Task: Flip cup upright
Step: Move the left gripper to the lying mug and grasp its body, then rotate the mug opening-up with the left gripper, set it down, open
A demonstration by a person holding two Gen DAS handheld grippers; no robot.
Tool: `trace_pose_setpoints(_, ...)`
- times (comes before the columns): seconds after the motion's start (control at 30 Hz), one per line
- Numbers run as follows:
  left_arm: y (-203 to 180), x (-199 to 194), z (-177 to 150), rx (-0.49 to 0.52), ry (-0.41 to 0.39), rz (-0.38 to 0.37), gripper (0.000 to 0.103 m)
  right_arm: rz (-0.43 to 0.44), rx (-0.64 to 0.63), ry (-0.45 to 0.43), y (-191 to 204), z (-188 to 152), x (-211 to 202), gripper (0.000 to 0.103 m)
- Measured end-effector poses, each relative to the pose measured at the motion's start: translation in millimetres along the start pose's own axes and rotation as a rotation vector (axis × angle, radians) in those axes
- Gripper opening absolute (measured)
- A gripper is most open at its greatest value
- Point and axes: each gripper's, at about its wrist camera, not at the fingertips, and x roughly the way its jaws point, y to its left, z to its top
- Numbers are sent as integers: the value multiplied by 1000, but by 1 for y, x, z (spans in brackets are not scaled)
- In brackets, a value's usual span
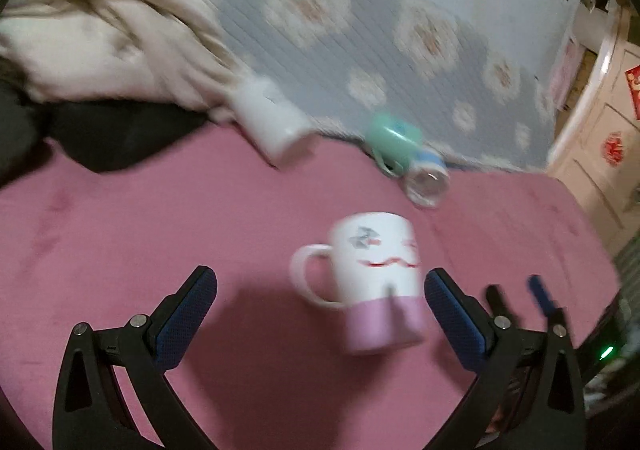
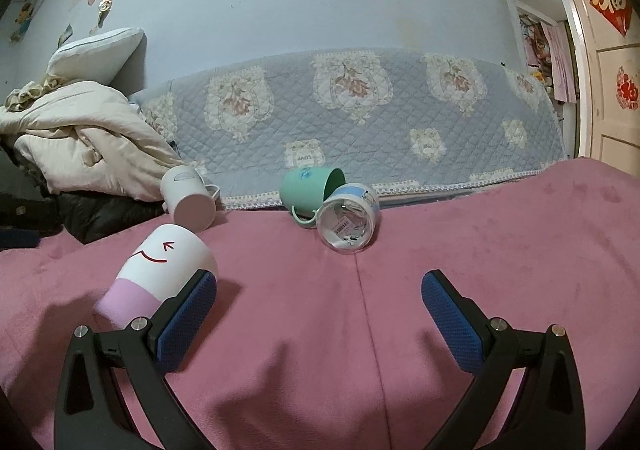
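With my left claw (image 1: 320, 292) spread wide around the lying cup (image 1: 374, 278), I'd centre it on the body before tipping.

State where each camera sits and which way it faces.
Left wrist: rides the left gripper, facing the white-and-pink mug on the pink cover; own fingers show, plus the other gripper's tips at right.
Right wrist: rides the right gripper, facing the wall; own fingers show.
Shared: mug, green cup, clear cup, white cup.
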Motion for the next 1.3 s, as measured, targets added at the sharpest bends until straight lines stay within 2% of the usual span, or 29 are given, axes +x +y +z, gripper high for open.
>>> trace_pose_setpoints(0.1, -20, 19, 12, 8, 64, -11, 98, -4, -2, 13, 1, 0, 3, 103)
trace_pose_setpoints(0.2, -38, 34, 20, 54, 76, 7, 90, -2, 12, 19, -3, 0, 5, 103)
trace_pose_setpoints(0.3, -43, 55, 29, 58, 136, -26, 90, -26, 25, 24, -6, 0, 6, 103)
trace_pose_setpoints(0.4, -40, 75, 38, 36, 191, 4, 90, -26, 31, 28, -8, -1, 6, 103)
trace_pose_setpoints(0.5, -43, 96, 38, 49, 268, -15, 90, -25, 28, 31, -9, -1, 8, 103)
trace_pose_setpoints(0.63, -46, 113, 28, 64, 296, 36, 90, -22, 36, 36, -11, -1, 9, 103)
trace_pose_setpoints(0.67, -47, 114, 27, 70, 281, 58, 88, -21, 41, 34, -12, -1, 8, 103)
trace_pose_setpoints(0.7, -47, 112, 26, 76, 260, 77, 80, -20, 47, 34, -13, -1, 8, 103)
trace_pose_setpoints(0.8, -46, 102, 28, 74, 213, 47, 79, -20, 64, 37, -16, -1, 9, 103)
trace_pose_setpoints(0.87, -48, 79, 30, 108, 132, 11, 79, -19, 65, 37, -16, -1, 9, 103)
trace_pose_setpoints(0.97, -55, 39, 28, 187, -24, -1, 79, -21, 60, 38, -16, -1, 9, 103)
trace_pose_setpoints(1.1, -67, 10, 13, 314, -150, 74, 79, -19, 62, 38, -16, -1, 9, 103)
trace_pose_setpoints(1.2, -70, 11, -1, 385, -174, 132, 79, -20, 65, 38, -15, -1, 9, 103)
trace_pose_setpoints(1.3, -71, 13, -9, 397, -197, 143, 79, -21, 66, 36, -16, -1, 9, 103)
